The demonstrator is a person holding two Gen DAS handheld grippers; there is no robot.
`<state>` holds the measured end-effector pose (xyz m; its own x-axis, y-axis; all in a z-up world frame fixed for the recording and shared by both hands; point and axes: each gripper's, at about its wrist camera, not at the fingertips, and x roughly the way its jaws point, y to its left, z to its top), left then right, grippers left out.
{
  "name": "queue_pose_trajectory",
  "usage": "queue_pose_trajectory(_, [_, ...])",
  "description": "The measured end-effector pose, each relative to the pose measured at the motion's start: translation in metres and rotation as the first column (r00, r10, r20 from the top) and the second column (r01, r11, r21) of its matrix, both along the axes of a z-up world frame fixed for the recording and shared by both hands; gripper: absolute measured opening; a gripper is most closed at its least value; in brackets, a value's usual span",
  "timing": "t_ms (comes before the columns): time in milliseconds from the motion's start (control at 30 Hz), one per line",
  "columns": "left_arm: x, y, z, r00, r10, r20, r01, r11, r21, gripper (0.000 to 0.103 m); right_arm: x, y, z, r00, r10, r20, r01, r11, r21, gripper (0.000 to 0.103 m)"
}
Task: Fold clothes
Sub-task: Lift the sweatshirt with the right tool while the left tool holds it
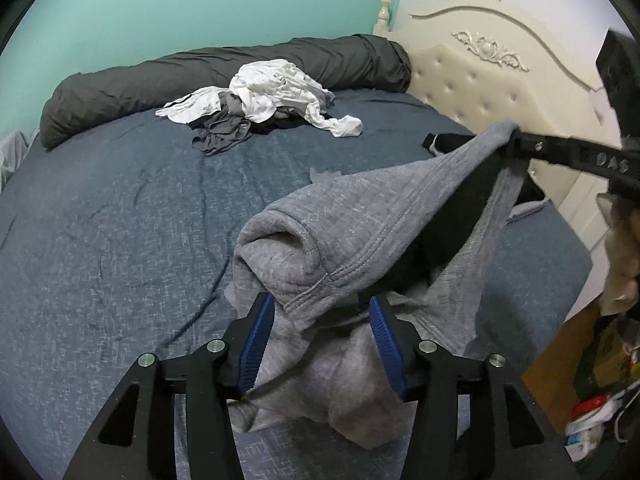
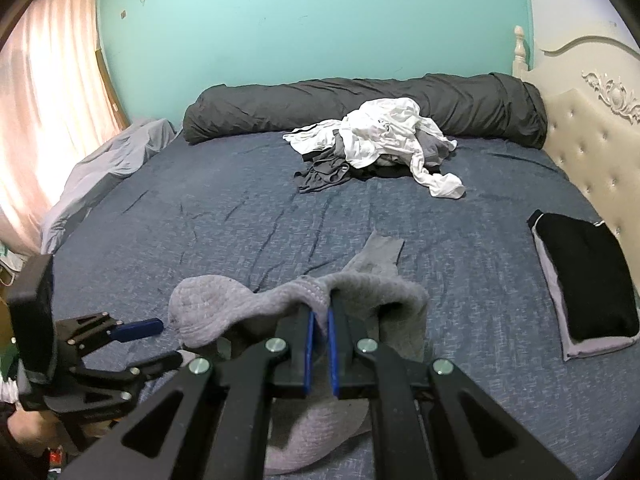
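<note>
The grey knitted garment (image 1: 360,216) hangs above the near part of the bed, its hem lifted to the right and the rest sagging in thick folds toward the blue-grey mottled bedsheet (image 1: 120,220). The right gripper (image 2: 320,312) has its jaws clamped on the stitched edge of the garment, the blue pads nearly together with the fabric pinched at their tips; in the left wrist view that same gripper reaches in from the right and holds the hem's raised corner. The left gripper (image 1: 322,308) has its jaws apart, and a fold of the grey knit lies between the blue ribbed pads (image 1: 256,344) without being pressed by them; whether the cloth brushes the left pad cannot be told.

Just beside the garment's lifted corner, toward the headboard, a folded black garment with a pale lining (image 2: 584,280) lies flat on the sheet. Farther up the bed a loose pile of white and grey clothes (image 2: 380,140) rests against a long dark grey rolled duvet (image 2: 360,96) that runs along the turquoise wall (image 2: 300,20). The cream tufted headboard with carved ornament (image 1: 480,72) stands on the right, and a pink curtain (image 2: 44,100) hangs at the left with a pale grey cloth (image 2: 108,160) bunched beneath it.
</note>
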<state>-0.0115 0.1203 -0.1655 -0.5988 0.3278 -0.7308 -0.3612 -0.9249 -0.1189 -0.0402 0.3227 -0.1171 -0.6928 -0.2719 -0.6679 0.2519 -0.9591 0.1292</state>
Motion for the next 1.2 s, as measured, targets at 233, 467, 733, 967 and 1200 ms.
queue_pose_trajectory(233, [-0.02,-0.002,0.0,1.0,-0.001,0.009,0.001,1.0,0.031,0.037,0.003,-0.001,-0.005,0.999,0.034,0.004,-0.034,0.999,-0.009,0.006])
queue_pose_trajectory(467, [-0.034,-0.011,0.002,0.999,0.008,0.043,-0.011,0.997,0.079,0.009,0.002,0.004,-0.016,0.999,0.037,0.019,-0.037,0.999,-0.037,0.006])
queue_pose_trajectory(733, [-0.042,-0.022,0.018,0.999,0.025,0.034,-0.029,0.994,0.108,0.008,-0.004,0.015,-0.041,0.996,0.001,0.084,0.005,0.997,-0.073,0.008])
queue_pose_trajectory(967, [-0.047,-0.027,0.026,0.999,0.039,0.032,-0.042,0.992,0.119,0.008,0.02,0.03,-0.062,0.991,-0.049,0.128,0.066,0.99,-0.127,0.063])
queue_pose_trajectory(1200, [-0.052,-0.027,0.03,0.998,0.047,0.044,-0.052,0.989,0.137,0.008,0.045,0.016,-0.106,0.968,0.036,0.25,0.0,0.99,-0.141,0.063])
